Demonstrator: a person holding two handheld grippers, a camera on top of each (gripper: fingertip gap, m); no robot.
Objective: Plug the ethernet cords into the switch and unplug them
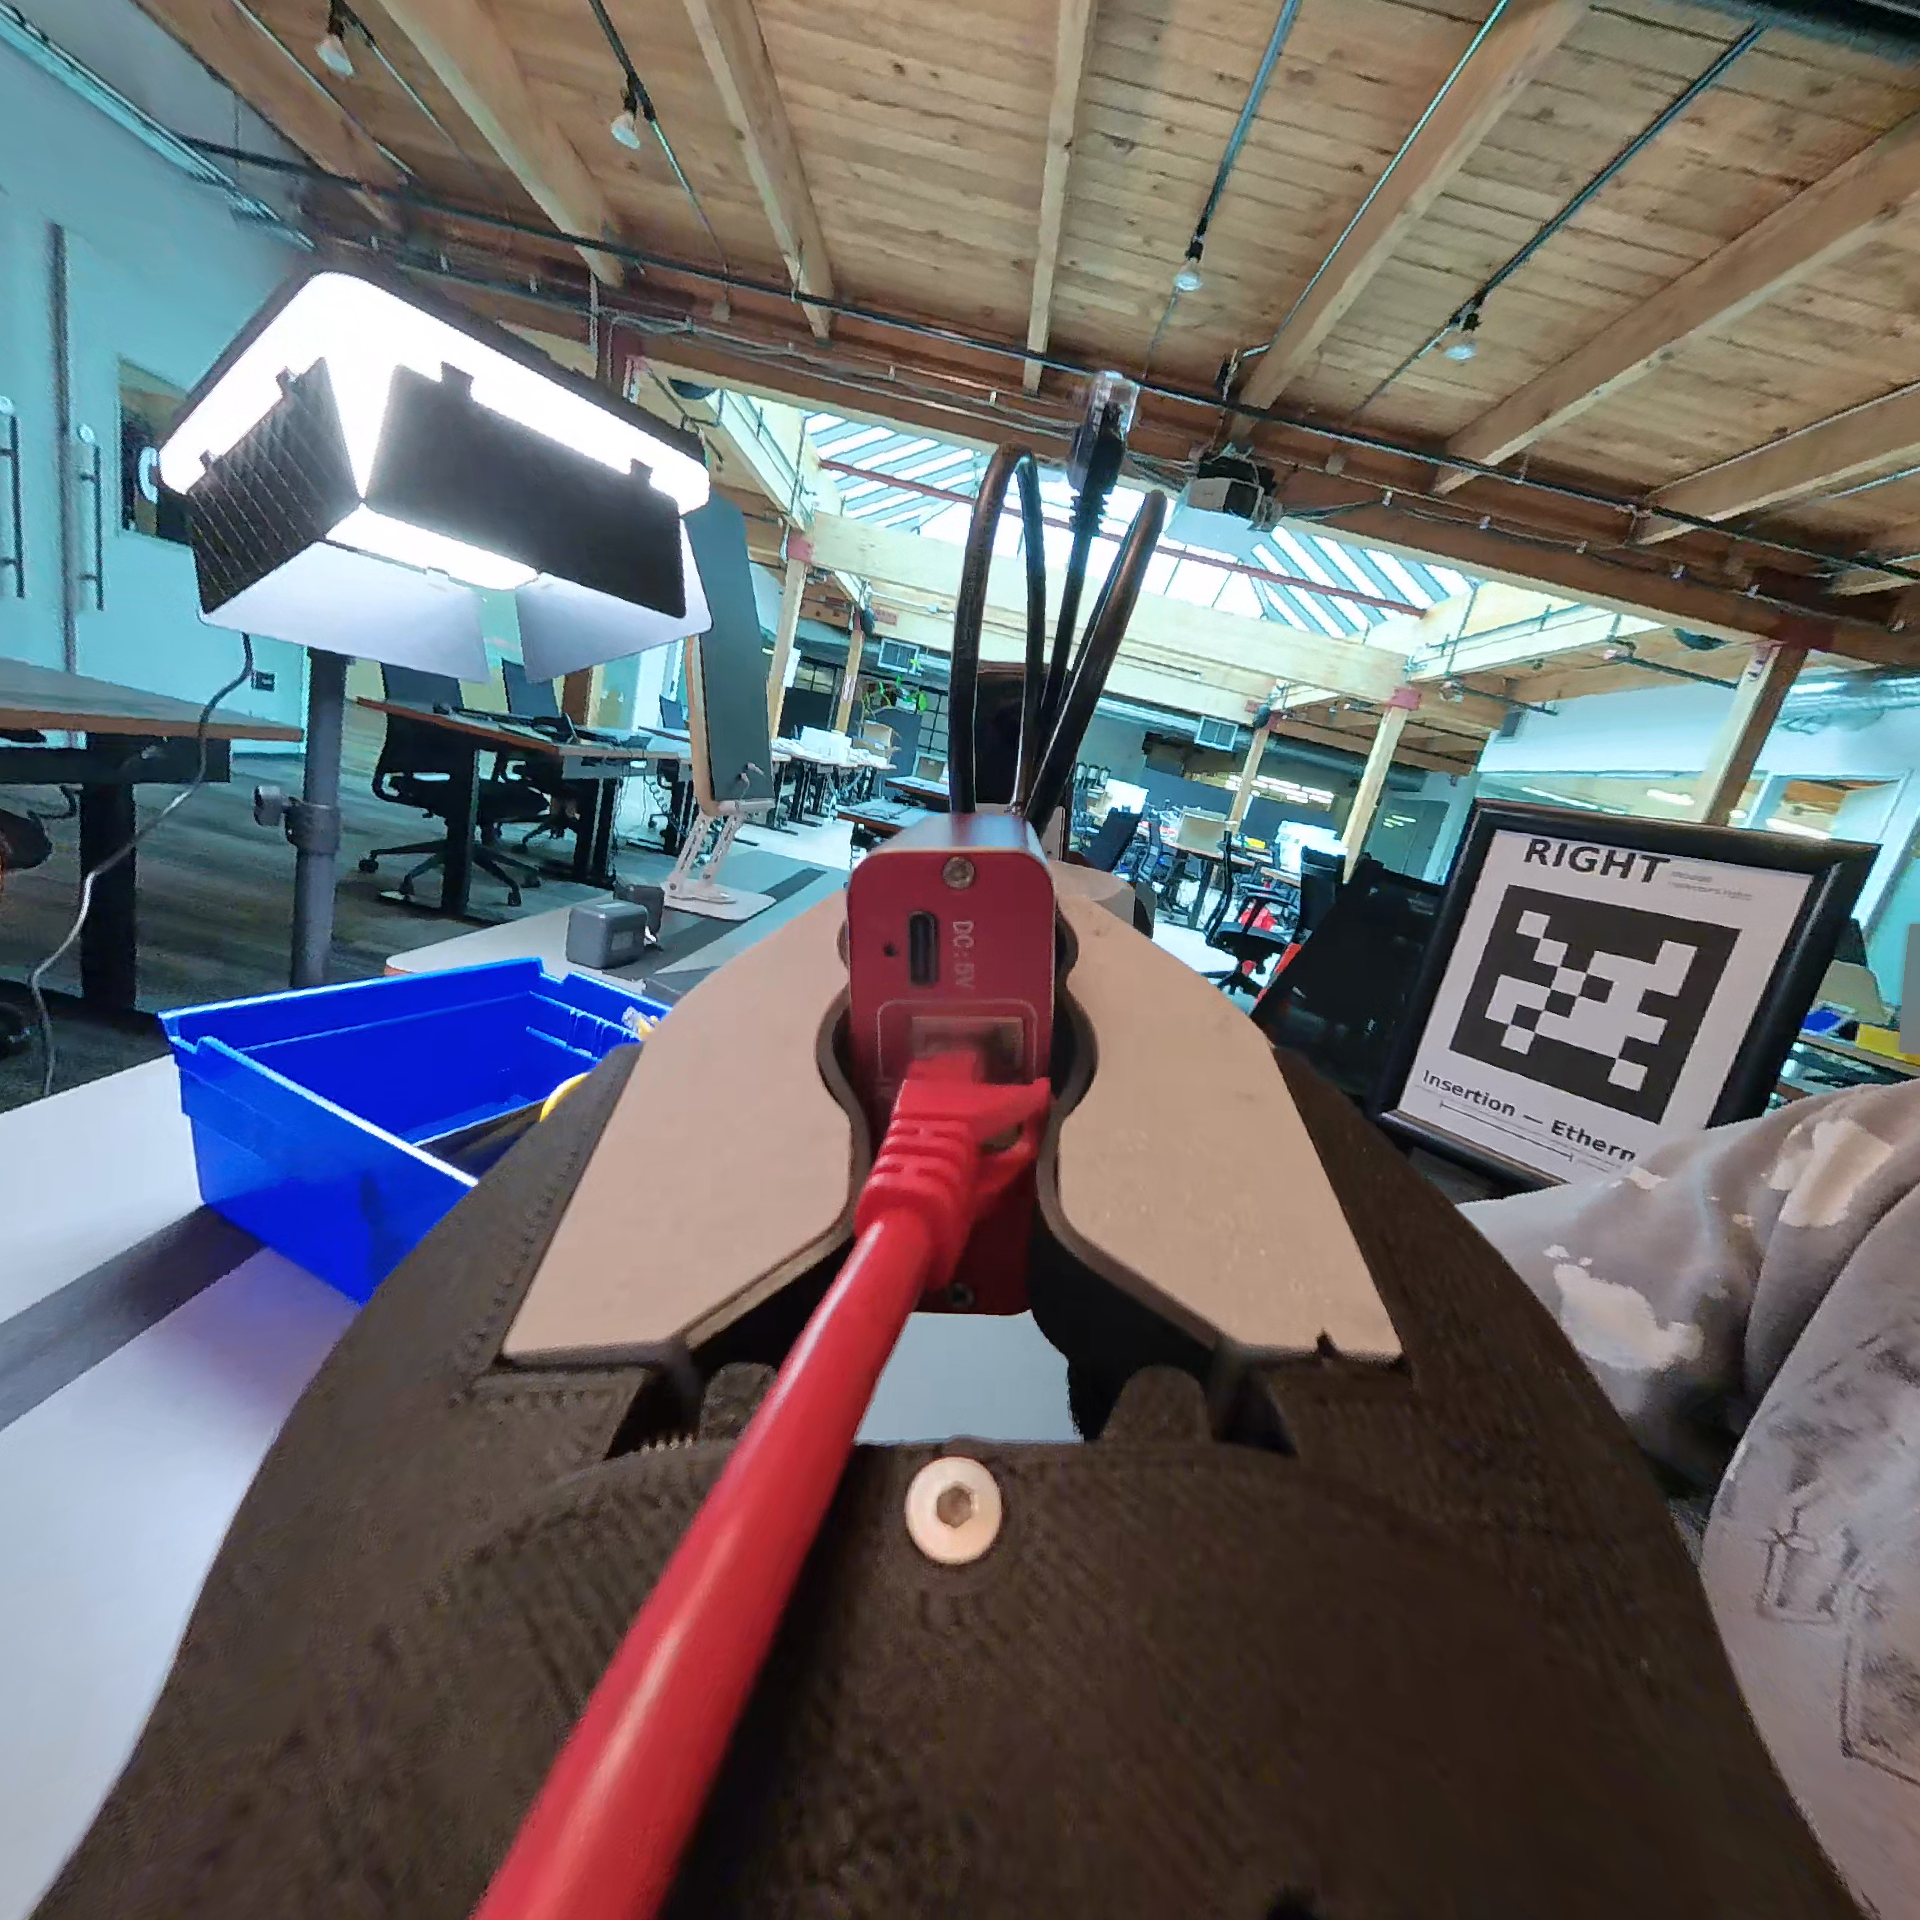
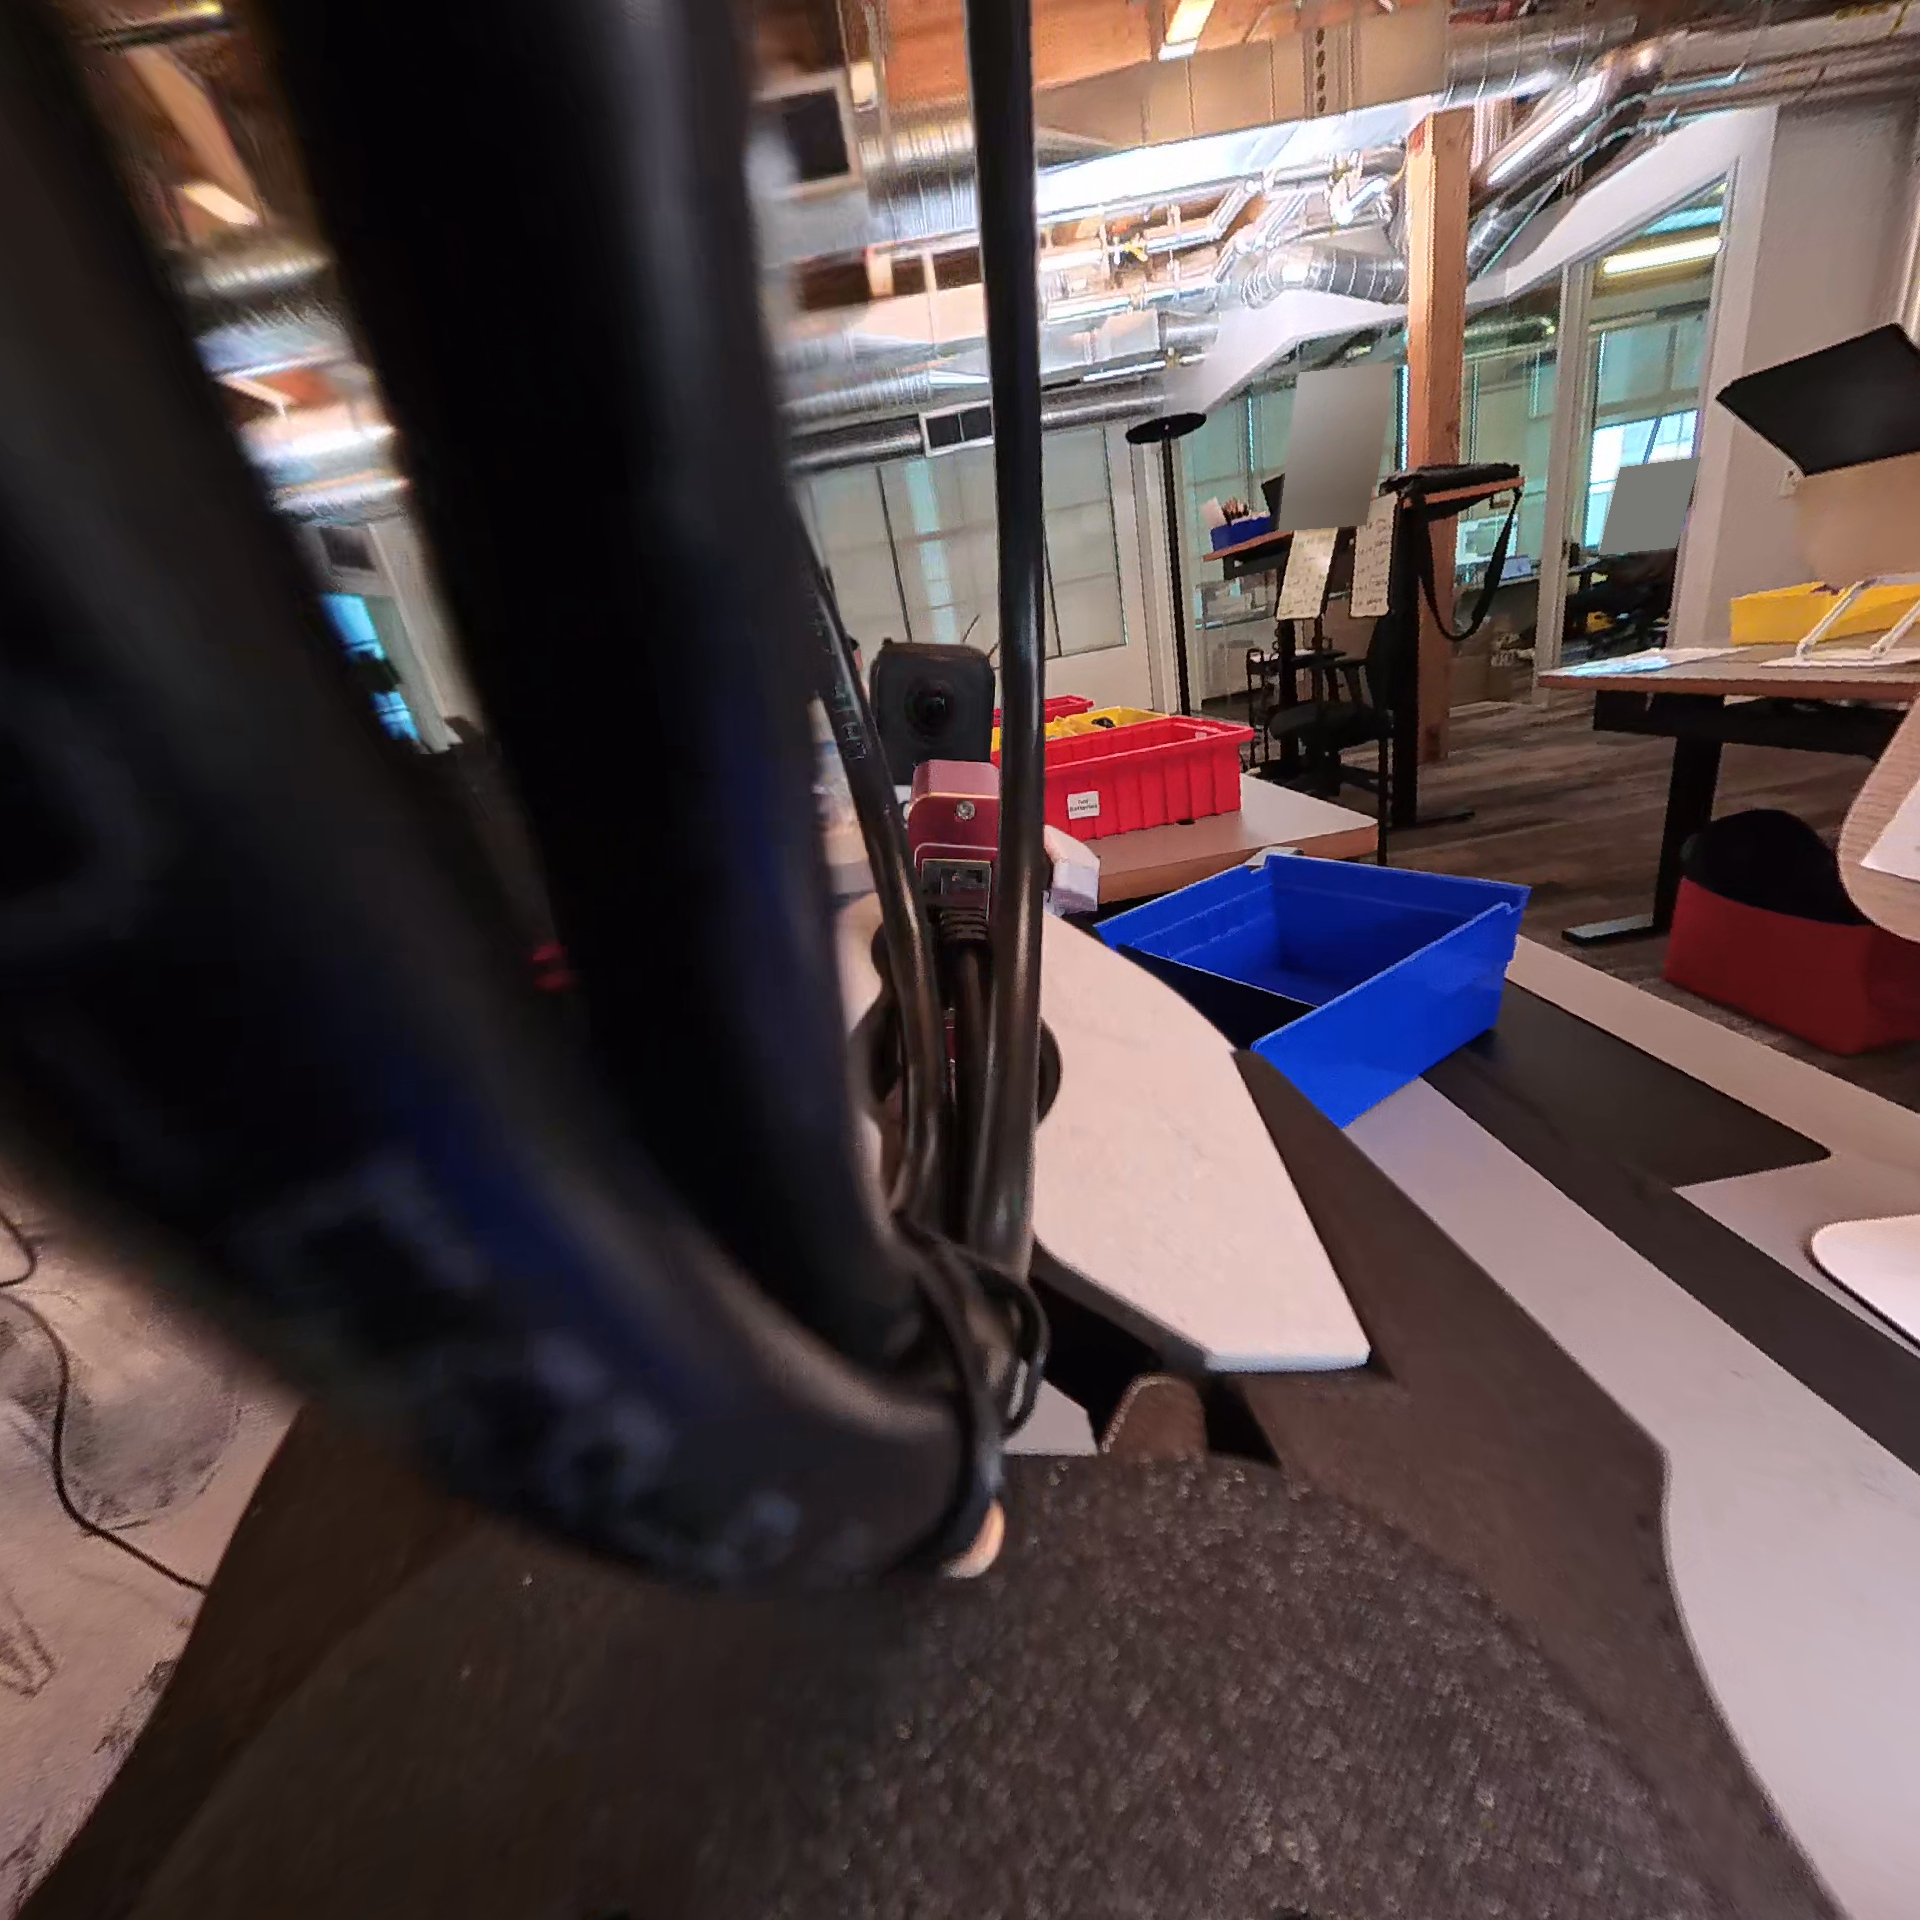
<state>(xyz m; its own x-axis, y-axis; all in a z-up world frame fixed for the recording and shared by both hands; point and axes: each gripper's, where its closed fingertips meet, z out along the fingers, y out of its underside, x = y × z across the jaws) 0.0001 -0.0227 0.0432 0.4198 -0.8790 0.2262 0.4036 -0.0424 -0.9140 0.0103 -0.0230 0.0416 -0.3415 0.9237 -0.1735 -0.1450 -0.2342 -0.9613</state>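
Observation:
In the left wrist view my left gripper (image 1: 951,997) is shut on a small red metal switch (image 1: 951,935), gripping its sides. A red ethernet cord (image 1: 831,1351) is plugged into the port facing the camera. Loops of black ethernet cord (image 1: 1039,623) rise behind the switch, with a clear plug (image 1: 1107,416) on top. In the right wrist view the switch (image 2: 951,805) shows end-on with a black cord plug (image 2: 956,894) in its port. My right gripper (image 2: 966,1008) is closed around the black cord just below that plug. The coiled black cord (image 2: 520,831) hides its left finger.
A blue bin (image 1: 343,1101) sits on the white table (image 1: 104,1351) at the left; it also shows in the right wrist view (image 2: 1351,966). A framed marker sign (image 1: 1600,997) stands at the right, a grey sleeve (image 1: 1714,1299) beside it. Red bins (image 2: 1143,769) stand behind.

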